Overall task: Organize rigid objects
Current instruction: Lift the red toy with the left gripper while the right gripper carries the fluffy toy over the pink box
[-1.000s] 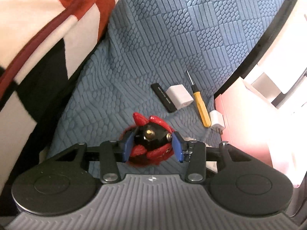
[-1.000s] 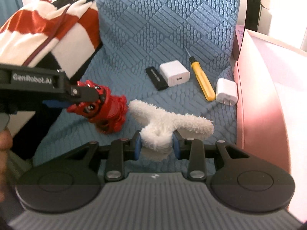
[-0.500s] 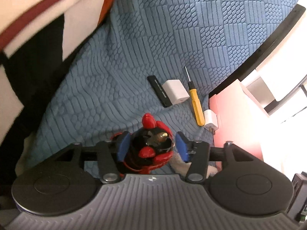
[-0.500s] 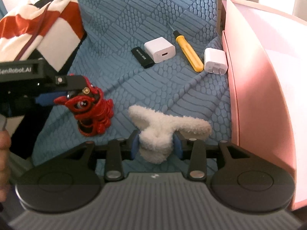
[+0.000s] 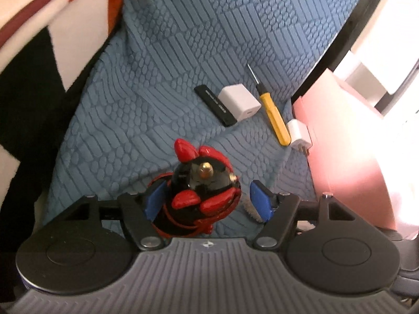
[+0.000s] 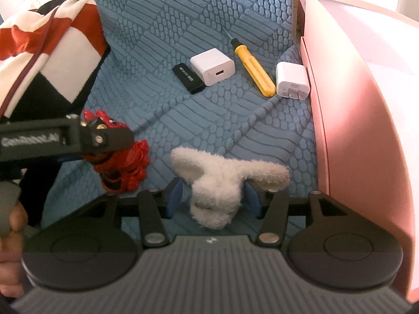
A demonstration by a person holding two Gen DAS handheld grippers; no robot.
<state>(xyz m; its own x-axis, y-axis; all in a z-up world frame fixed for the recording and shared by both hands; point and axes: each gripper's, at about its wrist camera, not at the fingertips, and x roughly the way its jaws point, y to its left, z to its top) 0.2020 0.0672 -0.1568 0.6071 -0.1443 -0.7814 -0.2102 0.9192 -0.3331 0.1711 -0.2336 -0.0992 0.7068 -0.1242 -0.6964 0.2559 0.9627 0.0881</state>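
A red and black toy figure (image 5: 201, 185) stands on the blue quilted cover between the blue pads of my left gripper (image 5: 208, 202). The jaws stand apart, with a clear gap on the right side. It also shows in the right wrist view (image 6: 123, 167). A white fluffy plush piece (image 6: 222, 180) lies between the pads of my right gripper (image 6: 213, 198), whose jaws stand apart with gaps on both sides. Further off lie a black stick (image 6: 188, 78), a white charger cube (image 6: 212, 66), a yellow screwdriver (image 6: 255, 72) and a white plug adapter (image 6: 292, 80).
A pink box (image 6: 366, 120) stands along the right, its wall next to the plug adapter. A red, white and black striped blanket (image 6: 47, 60) lies at the left. The person's hand (image 6: 11, 230) holds the left gripper's handle.
Both grippers have opened: the left one has let go of the red toy, the right one of the white plush. Both have drawn back and risen a little.
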